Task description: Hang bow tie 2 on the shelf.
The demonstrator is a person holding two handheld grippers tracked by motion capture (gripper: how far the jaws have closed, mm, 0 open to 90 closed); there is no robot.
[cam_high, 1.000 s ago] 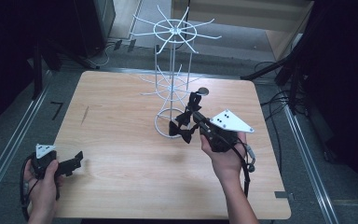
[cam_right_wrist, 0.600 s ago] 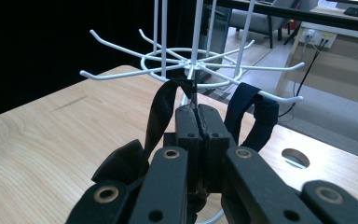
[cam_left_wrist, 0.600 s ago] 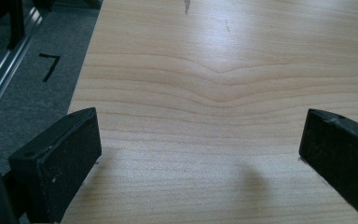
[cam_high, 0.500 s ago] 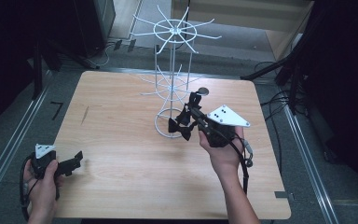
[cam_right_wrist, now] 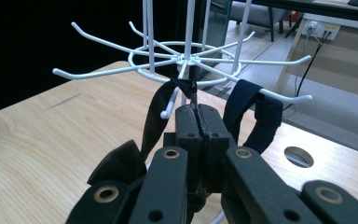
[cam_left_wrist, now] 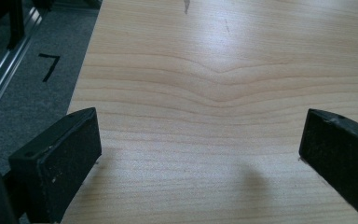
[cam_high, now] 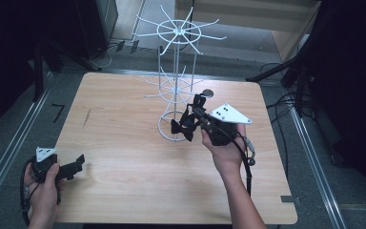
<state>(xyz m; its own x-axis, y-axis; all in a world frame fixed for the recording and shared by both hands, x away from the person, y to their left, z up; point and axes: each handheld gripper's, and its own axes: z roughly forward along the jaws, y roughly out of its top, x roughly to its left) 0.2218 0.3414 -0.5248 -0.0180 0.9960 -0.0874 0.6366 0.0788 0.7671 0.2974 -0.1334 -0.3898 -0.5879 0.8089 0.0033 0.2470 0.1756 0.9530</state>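
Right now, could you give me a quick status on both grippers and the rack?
Left gripper open, idle at table edge. Right gripper shut on black strap, at a hook of white wire rack. Nothing blocking.

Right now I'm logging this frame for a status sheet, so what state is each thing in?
Left gripper: open, empty, low over the table.
Right gripper: shut on the strap, at the rack's lower hooks.
Strap: black, looped over a lower hook, part hanging.
Rack: white wire, upright on the table; top hooks bare.
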